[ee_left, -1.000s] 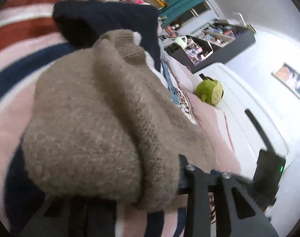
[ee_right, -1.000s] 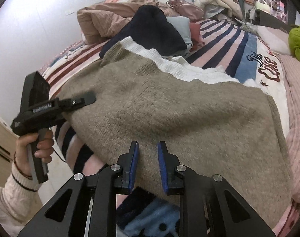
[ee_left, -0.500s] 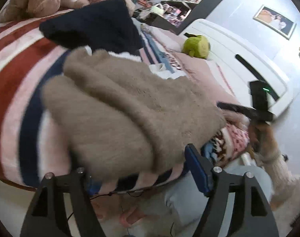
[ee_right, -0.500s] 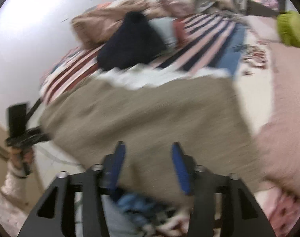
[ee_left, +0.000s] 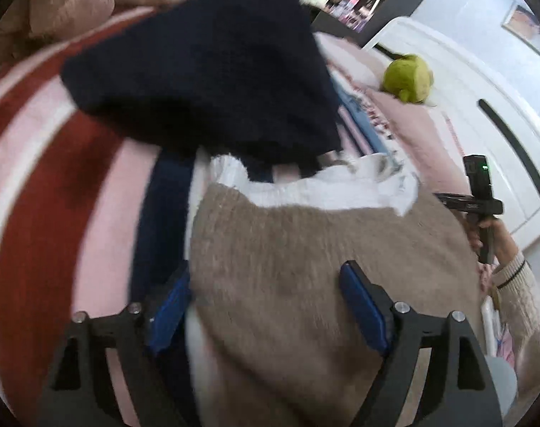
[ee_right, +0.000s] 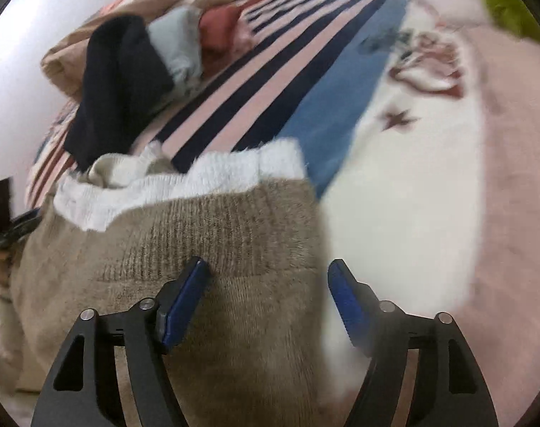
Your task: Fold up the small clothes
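- The tan sweater (ee_left: 305, 267) lay folded on the striped bedspread (ee_left: 56, 163) near the bed's edge, with a white knit layer (ee_left: 316, 188) poking out along its far side.
- The left gripper (ee_left: 266, 302) had its jaws spread wide over one end of the sweater, holding nothing.
- The right gripper (ee_right: 266, 299) was the same deal, wide apart over the other end, nothing pinched.
- Navy garment (ee_right: 116, 82) sat further back in the pile, well apart.
- My guess: next fold needed both grippers biting matching corners, pinching both knit layers together so the white bit didn't slide out.
- Lift evenly too, otherwise it'd go lopsided.
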